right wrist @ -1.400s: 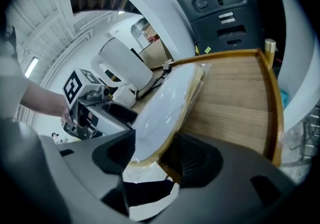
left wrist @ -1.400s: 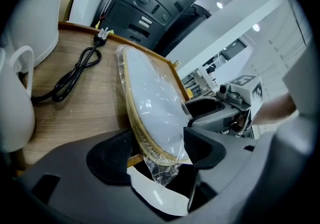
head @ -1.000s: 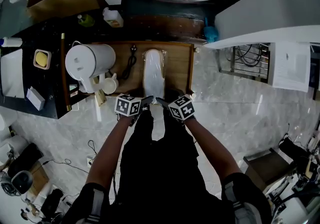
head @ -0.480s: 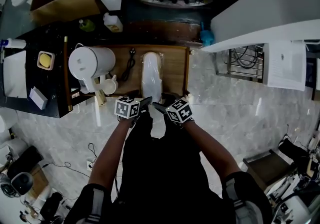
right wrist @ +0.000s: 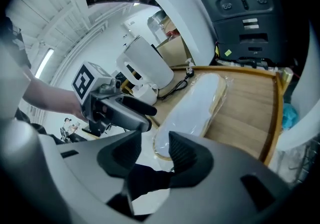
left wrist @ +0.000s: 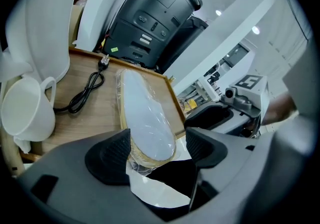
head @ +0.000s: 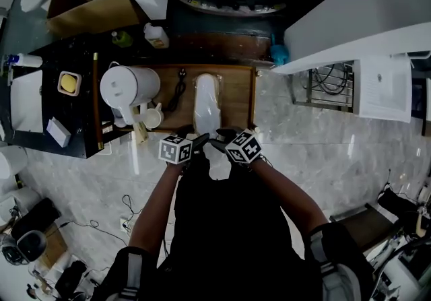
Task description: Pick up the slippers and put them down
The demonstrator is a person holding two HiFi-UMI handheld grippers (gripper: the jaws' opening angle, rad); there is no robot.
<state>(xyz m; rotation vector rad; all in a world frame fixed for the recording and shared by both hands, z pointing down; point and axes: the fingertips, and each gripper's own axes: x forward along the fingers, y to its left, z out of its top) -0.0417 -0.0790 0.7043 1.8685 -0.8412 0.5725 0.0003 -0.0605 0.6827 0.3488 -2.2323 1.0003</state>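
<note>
The slippers, a pale pair wrapped in clear plastic, lie lengthwise on the wooden tray, heel end at its near edge. My left gripper and right gripper hover side by side at that heel. In the left gripper view the left gripper is open, with the slippers' heel in the wide gap. In the right gripper view the right gripper has just been closing. It still shows a gap, and the slippers lie just past its pads, not pressed.
A white kettle, a white mug and a black cable share the tray's left half. A black machine stands behind the tray. A dark counter is at the left, marble floor at the right.
Both grippers have drawn back a little from the slippers' heel toward the person. The slippers lie where they were on the tray.
</note>
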